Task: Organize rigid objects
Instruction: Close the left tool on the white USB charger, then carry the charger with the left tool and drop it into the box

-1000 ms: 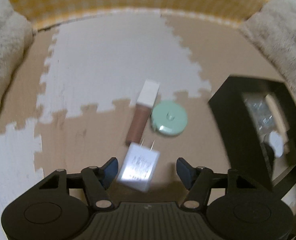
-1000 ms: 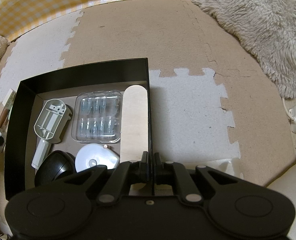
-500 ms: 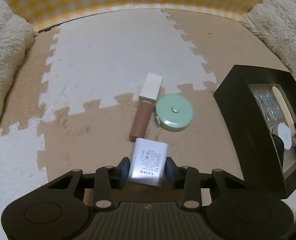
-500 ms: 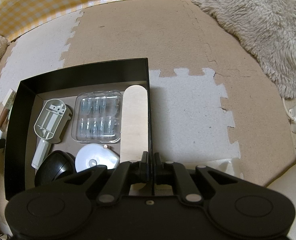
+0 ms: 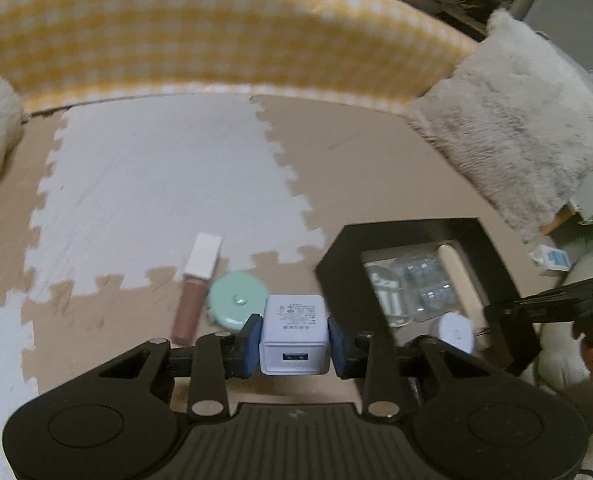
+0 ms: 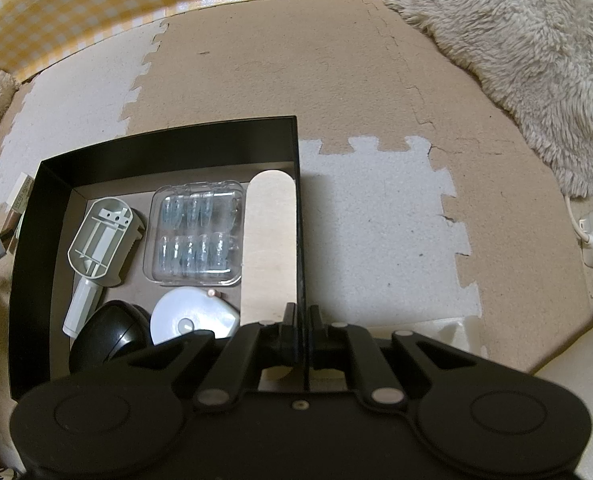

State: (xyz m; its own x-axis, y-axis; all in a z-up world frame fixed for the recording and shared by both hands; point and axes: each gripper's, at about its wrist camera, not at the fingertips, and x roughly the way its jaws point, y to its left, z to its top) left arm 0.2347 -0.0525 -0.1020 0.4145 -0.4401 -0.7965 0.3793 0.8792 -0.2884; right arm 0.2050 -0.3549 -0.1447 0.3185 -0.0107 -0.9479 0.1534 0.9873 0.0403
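One black box (image 6: 168, 142) stands on the floor mat (image 6: 376, 216) and holds six things. There is one grey plastic scoop-like part (image 6: 100, 240) along the box's left wall. One clear case (image 6: 196, 232) of small vials lies in the middle. One pale wooden stick (image 6: 270, 240) runs along the right wall. At the near edge sit one round white disc (image 6: 192, 316), one black rounded object (image 6: 104, 336) and the scoop's white handle (image 6: 82, 304).

Outside the box, on the mat, lie two things. One is a lip gloss tube (image 5: 196, 288) with a white cap. The other is a round mint-green tape measure (image 5: 236, 300), just beside the tube on its right. Both lie near the box's left wall.

One white charger (image 5: 294, 334) sits between the blue pads (image 5: 252, 340) of the left claw (image 5: 294, 344). The claw is closing on it, and both pads press its sides. The charger is up off the mat, its USB port facing the camera.

The right claw (image 6: 303, 320) is clenched on the box's right wall, at the near corner.
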